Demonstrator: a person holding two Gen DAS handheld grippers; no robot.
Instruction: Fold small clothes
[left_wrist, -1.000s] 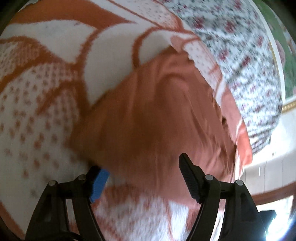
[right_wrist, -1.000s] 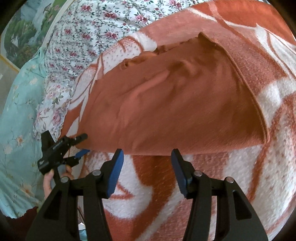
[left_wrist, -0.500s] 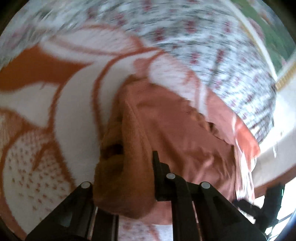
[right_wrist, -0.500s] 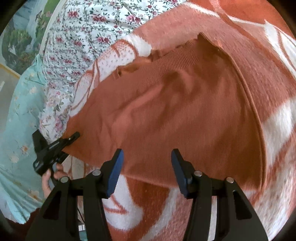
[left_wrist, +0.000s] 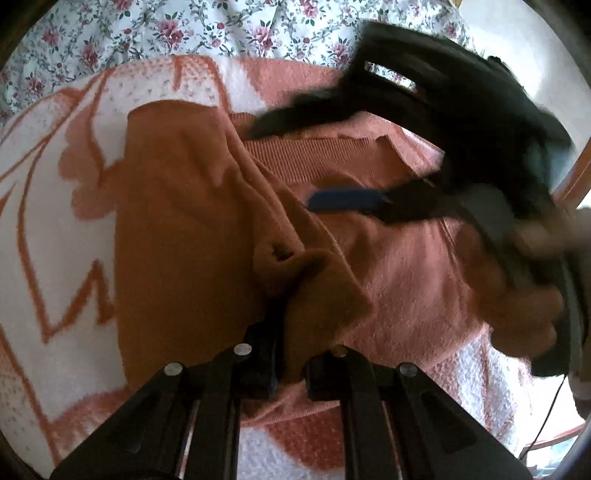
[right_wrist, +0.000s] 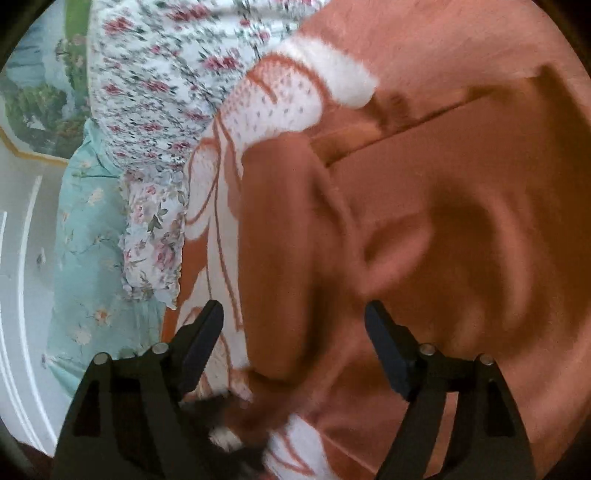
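Observation:
A rust-orange knit garment (left_wrist: 177, 229) lies on an orange-and-white patterned blanket (left_wrist: 48, 229). My left gripper (left_wrist: 290, 363) is shut on a bunched edge of the garment and holds that fold lifted over the rest of the cloth. The right gripper (left_wrist: 332, 158) shows in the left wrist view, open, its blue-padded finger (left_wrist: 343, 199) over the garment's ribbed hem. In the right wrist view my right gripper (right_wrist: 295, 343) is open above the garment (right_wrist: 424, 240), holding nothing.
A floral sheet (right_wrist: 159, 92) and a light teal flowered cloth (right_wrist: 92, 240) lie at the blanket's far side. A landscape picture (right_wrist: 40, 92) hangs on the wall. The blanket (right_wrist: 280, 96) extends under the garment. My hand (left_wrist: 517, 295) holds the right gripper.
My left gripper closed on the garment's edge and pulled it up and over. The right gripper moved in close over the garment, still open.

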